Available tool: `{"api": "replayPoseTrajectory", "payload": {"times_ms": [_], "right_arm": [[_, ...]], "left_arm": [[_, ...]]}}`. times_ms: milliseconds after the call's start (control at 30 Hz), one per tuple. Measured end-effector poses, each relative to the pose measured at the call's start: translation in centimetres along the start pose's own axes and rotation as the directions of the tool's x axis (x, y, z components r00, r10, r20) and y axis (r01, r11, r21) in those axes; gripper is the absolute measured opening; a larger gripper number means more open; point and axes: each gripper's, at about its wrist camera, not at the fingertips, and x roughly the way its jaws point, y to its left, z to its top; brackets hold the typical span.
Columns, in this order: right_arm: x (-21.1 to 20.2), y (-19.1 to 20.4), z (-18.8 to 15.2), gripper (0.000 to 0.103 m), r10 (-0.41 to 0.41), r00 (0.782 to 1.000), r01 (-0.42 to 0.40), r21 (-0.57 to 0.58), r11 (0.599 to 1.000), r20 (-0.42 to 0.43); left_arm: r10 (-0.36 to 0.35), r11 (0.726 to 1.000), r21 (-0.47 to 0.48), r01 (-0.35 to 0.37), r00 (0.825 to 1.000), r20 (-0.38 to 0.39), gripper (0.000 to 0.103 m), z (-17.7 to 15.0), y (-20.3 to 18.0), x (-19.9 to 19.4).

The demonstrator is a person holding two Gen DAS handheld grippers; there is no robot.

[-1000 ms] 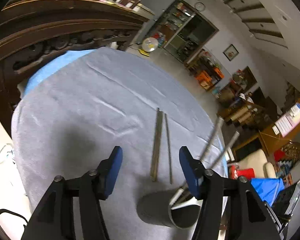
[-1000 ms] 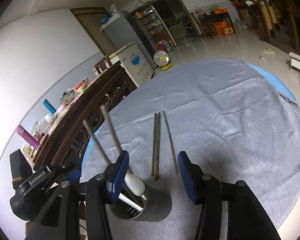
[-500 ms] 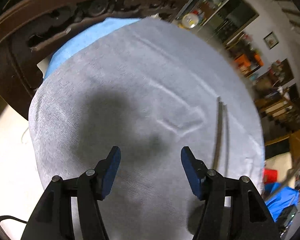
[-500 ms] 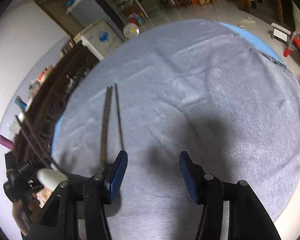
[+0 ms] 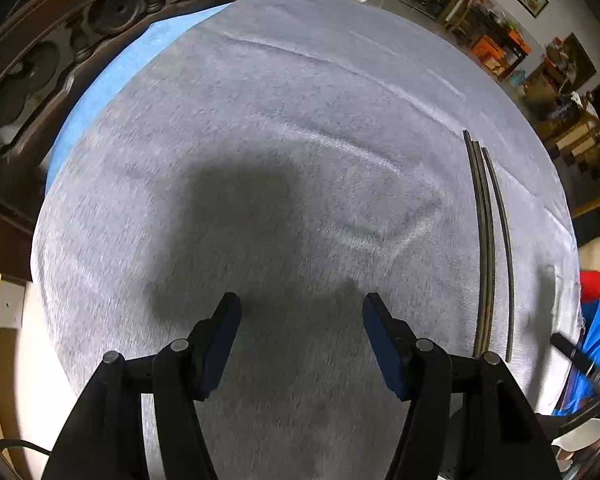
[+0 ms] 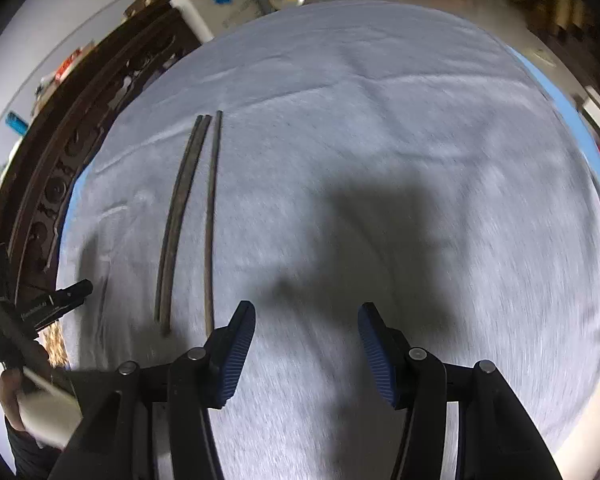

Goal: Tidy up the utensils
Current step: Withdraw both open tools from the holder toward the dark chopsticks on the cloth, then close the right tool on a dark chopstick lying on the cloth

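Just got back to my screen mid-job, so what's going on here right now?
Both tongs are open and hold nothing, above the grey cloth. Three dark chopsticks lie side by side on the cloth, untouched: two pressed together, one slightly apart. They sit left of the right tongs and well right of the left tongs.

Both claws swung off cup; chopsticks [image 6: 188, 216] now off-centre.
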Motion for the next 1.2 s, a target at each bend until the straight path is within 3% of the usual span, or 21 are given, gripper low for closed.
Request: {"api": "replayPoseTrajectory", "payload": {"times_ms": [467,533,767,833,900,1033,1200], "right_arm": [[5.1,6.8,9.2,0.056,0.001,0.993,-0.019,-0.142,0.99,-0.122],[5.7,7.4,10.0,0.047,-0.002,0.99,-0.02,-0.151,0.988,-0.139],[8.1,9.7,11.6,0.032,-0.029,0.981,-0.009,-0.194,0.981,-0.193],[9.2,10.0,11.4,0.015,-0.062,0.973,0.014,-0.211,0.977,-0.223],[9.3,10.0,11.3,0.008,-0.097,0.971,0.044,-0.238,0.97,-0.218],[8.7,7.9,11.3,0.007,-0.126,0.968,0.08,-0.211,0.974,-0.218],[7.6,4.6,10.7,0.007,-0.106,0.968,0.073,-0.153,0.986,-0.226]], "left_arm": [[0.046,0.996,0.077,-0.048,0.999,0.022,0.067,0.6,-1.8,1.2],[0.029,0.997,0.067,-0.031,0.999,0.024,0.067,0.7,-1.7,1.2],[0.029,0.997,0.065,-0.03,0.999,0.017,0.067,1.7,-1.8,1.4],[0.027,0.997,0.073,-0.028,1.0,0.014,0.067,2.0,-2.0,1.4],[0.024,0.996,0.084,-0.025,1.0,0.009,0.067,2.5,-2.5,1.5],[-0.007,0.994,0.112,0.008,1.0,-0.014,0.067,4.2,-4.0,1.6],[-0.058,0.983,0.172,0.069,0.996,-0.069,0.067,6.9,-7.4,2.1]]}}
